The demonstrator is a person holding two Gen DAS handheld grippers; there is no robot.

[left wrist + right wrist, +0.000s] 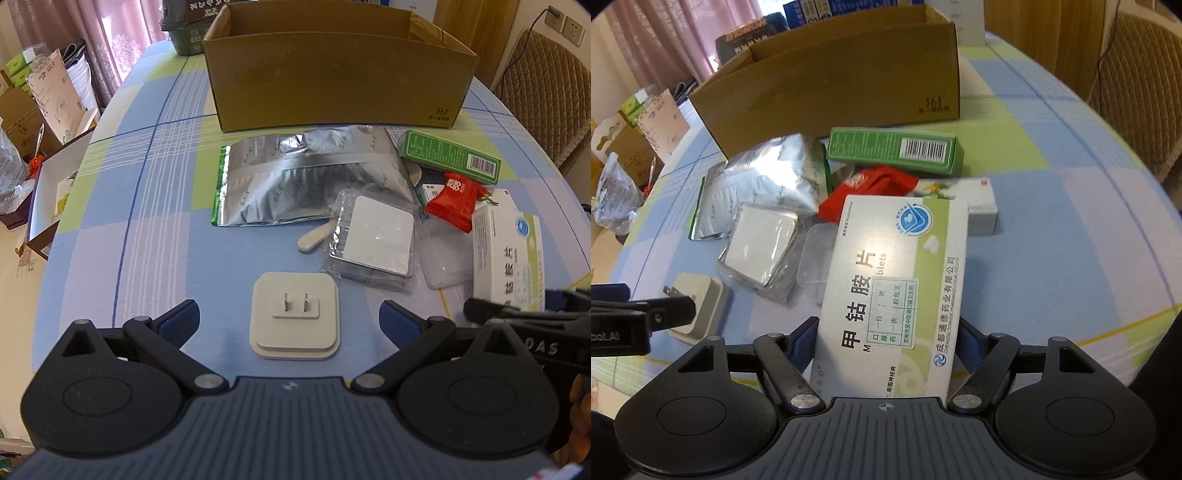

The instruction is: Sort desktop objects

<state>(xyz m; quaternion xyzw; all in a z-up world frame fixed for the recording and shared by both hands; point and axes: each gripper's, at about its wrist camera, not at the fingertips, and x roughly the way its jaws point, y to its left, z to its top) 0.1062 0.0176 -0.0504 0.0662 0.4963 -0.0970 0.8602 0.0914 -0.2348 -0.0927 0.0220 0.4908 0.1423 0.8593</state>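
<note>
A white plug adapter (294, 321) lies prongs up on the checked tablecloth, between the spread fingers of my left gripper (291, 310), which stands open and apart from it on both sides. In the right wrist view my right gripper (886, 332) is shut on a white and green medicine box (897, 280), a blue pad against each long side. The box's far end rests on the pile. A brown cardboard box (332, 77) stands open at the back of the table.
The pile holds a silver foil pouch (295, 177), a clear plastic case with a white square (373, 240), a red candy packet (452, 201), a green carton (448, 157) and a second white box (979, 206). A quilted chair (546, 96) stands right; boxes and bags sit off the table's left edge.
</note>
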